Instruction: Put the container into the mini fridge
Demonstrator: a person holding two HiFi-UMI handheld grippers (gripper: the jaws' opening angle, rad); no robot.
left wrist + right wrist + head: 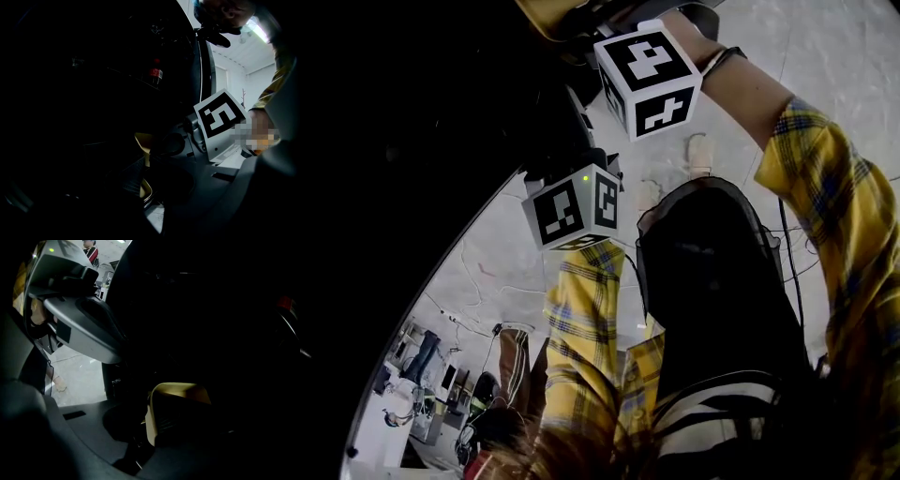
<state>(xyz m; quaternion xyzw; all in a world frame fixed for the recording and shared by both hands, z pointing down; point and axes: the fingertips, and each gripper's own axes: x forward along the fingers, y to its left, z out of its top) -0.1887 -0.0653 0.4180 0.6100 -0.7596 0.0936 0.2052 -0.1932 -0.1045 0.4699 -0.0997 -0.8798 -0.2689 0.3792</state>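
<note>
Firmly clamped on the yellow container (180, 391): left tongs (149, 177) and right tongs (151, 425) (dark mini fridge (412, 112) just beyond).

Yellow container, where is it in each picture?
Head view: the yellow container peeks in at the top edge, left of middle.
Left gripper view: dim, just below the middle.
Right gripper view: lower middle, against the fingers.
Shared landmark: the marker cube, near the top in head view and at right in left gripper view; the right gripper view lacks it.
</note>
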